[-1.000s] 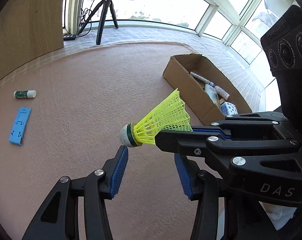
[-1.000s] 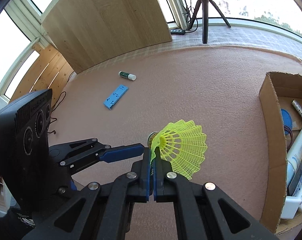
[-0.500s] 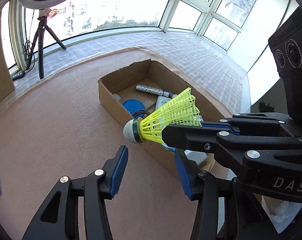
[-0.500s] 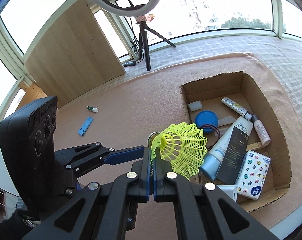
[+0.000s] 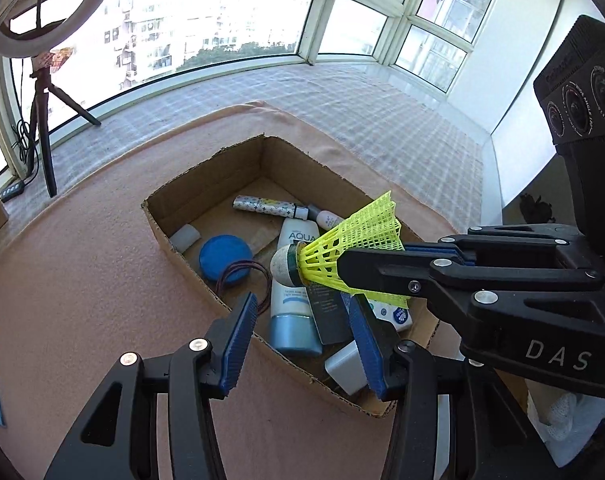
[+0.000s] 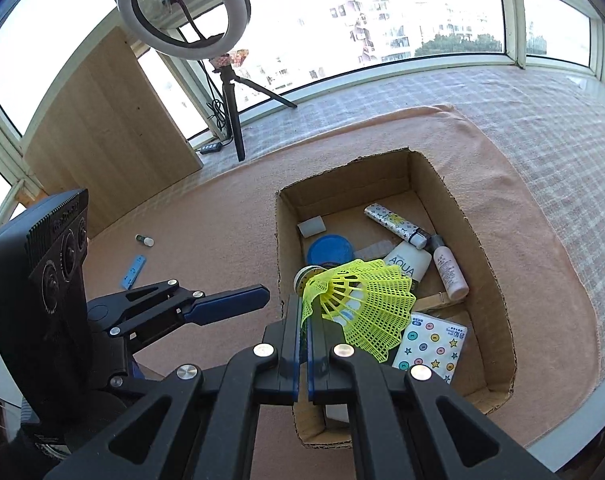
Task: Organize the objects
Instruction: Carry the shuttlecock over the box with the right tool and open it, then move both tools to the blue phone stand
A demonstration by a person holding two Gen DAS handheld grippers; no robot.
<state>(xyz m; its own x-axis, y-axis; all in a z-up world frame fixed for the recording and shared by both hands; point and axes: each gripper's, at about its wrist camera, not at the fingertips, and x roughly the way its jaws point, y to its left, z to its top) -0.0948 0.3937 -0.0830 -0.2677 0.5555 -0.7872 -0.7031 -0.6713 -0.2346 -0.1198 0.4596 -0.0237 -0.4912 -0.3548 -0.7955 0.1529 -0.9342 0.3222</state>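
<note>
A yellow shuttlecock (image 6: 364, 306) is being held by its mesh skirt, pinched between the closed fingers of the right gripper (image 6: 304, 322); the cork is being pointed forward and slightly left, away from the fingers, so that the light skirt alone is being gripped. The shuttlecock is being carried in the air over the near-left part of an open cardboard box (image 6: 498, 280), above the contents and apparently touching none of them. The position is judged to be chosen for a drop into the box.

Inside the box, a blue disc (image 5: 224, 258) and a white block (image 5: 185, 237) are being kept near the left wall, a patterned tube (image 5: 264, 208) near the far wall, an AQUA tube (image 5: 294, 300) along the middle, and a star-printed packet (image 6: 430, 346) toward the near-right corner.

The left gripper (image 5: 302, 330) is being held open and empty over the near-left edge of the box, presumably kept free for the next pick. On the pink mat (image 6: 206, 216), well left of the box, a blue strip (image 6: 133, 271) and a small capped stick (image 6: 144, 240) are lying, not yet collected.
</note>
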